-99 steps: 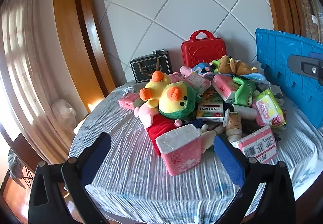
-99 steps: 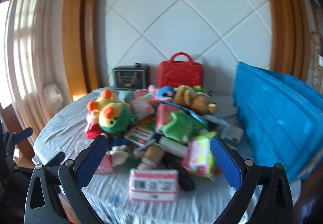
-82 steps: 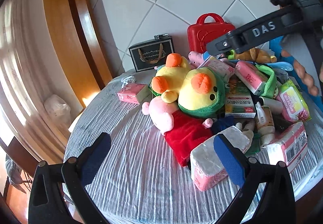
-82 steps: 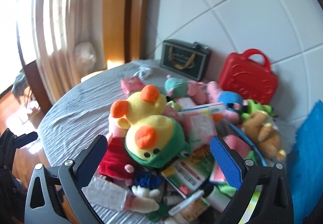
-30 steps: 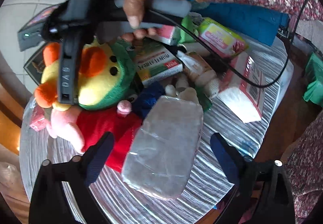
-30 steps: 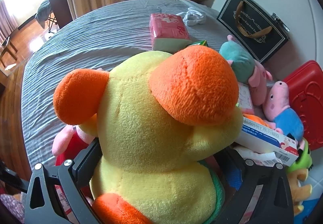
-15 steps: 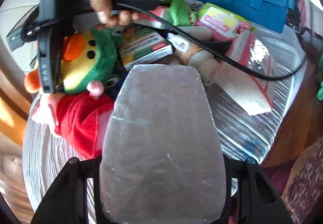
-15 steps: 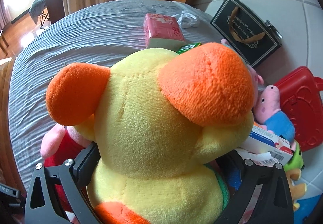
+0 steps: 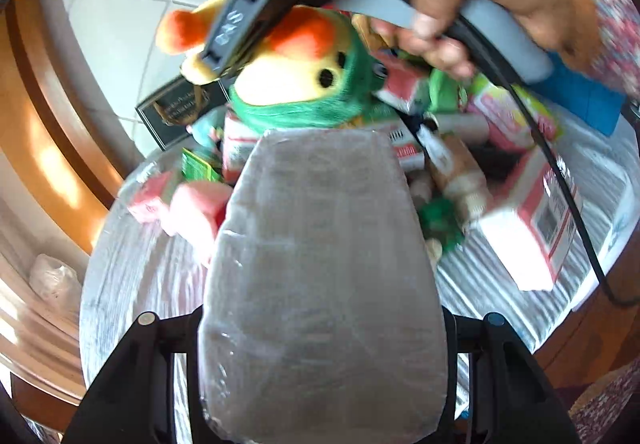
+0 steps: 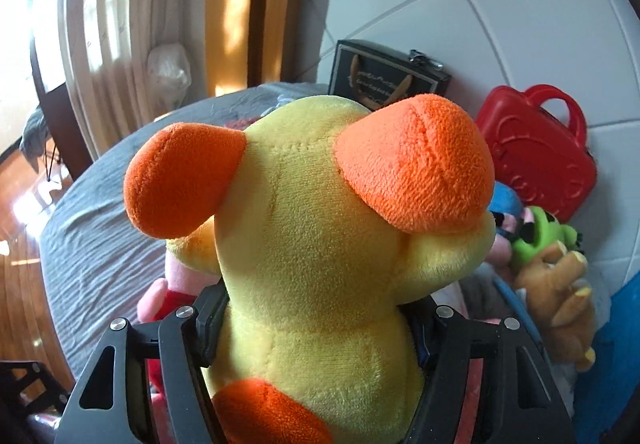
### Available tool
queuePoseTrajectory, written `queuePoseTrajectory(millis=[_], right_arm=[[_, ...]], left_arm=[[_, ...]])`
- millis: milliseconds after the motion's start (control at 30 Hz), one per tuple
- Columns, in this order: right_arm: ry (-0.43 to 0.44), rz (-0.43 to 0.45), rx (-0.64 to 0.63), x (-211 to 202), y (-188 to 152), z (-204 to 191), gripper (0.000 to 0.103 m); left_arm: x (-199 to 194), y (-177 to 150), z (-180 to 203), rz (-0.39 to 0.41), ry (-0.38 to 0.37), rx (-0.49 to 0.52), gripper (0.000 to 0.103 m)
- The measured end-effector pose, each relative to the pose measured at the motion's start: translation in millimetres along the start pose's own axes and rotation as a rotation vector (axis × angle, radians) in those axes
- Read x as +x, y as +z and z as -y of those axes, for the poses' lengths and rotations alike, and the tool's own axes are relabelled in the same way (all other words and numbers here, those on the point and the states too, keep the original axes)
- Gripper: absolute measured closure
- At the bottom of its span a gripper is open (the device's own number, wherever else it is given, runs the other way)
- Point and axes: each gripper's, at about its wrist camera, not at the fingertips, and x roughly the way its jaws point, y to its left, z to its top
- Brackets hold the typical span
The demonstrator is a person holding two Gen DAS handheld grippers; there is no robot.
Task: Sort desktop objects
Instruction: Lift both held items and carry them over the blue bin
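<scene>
Left gripper (image 9: pixel 320 328) clamped on plastic-wrapped tissue pack (image 9: pixel 320 264) filling frame centre, right gripper (image 10: pixel 316 328) jaws closing, squeezing yellow duck plush (image 10: pixel 312 244), cluttered bench (image 10: pixel 100 212) at left

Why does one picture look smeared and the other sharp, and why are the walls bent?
Left wrist view: the hand and the table clutter are motion-blurred, while the wrapped pack close to the lens stays sharper. Right wrist view: the yellow plush duck is crisp, and the window is washed out by glare. Both views: the fisheye lens curves the wall tiles.
</scene>
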Motion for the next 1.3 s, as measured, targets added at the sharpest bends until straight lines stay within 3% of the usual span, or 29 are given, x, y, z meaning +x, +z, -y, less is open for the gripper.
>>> queuePoseTrajectory(millis=[300, 500, 800, 967, 1167, 1300], right_arm=[[-0.189, 0.148, 0.29, -140.7, -16.2, 54.2, 0.034], [-0.368, 0.168, 0.42, -233.8, -46.0, 81.0, 0.033], [-0.594, 0.315, 0.559, -412.9, -102.0, 127.1, 0.029], [-0.763, 0.358, 0.584, -497.7, -142.2, 179.5, 0.028], [-0.814, 0.344, 0.645, -551.4, -206.0, 271.1, 0.027], [-0.802, 0.317, 0.682, -551.0, -231.9, 333.4, 0.027]], left_arm=[[-42.9, 85.9, -14.9, 0.149, 0.046, -0.02, 0.054], [-81.5, 162.3, 6.3, 0.299, -0.035, -0.004, 0.054], [-148.4, 274.8, 122.4, 0.507, -0.225, 0.117, 0.054], [-159.9, 331.3, 200.3, 0.551, -0.268, 0.142, 0.054], [-157.5, 400.9, 294.9, 0.575, -0.252, 0.134, 0.054], [-145.1, 436.0, 342.3, 0.554, -0.229, 0.118, 0.054]])
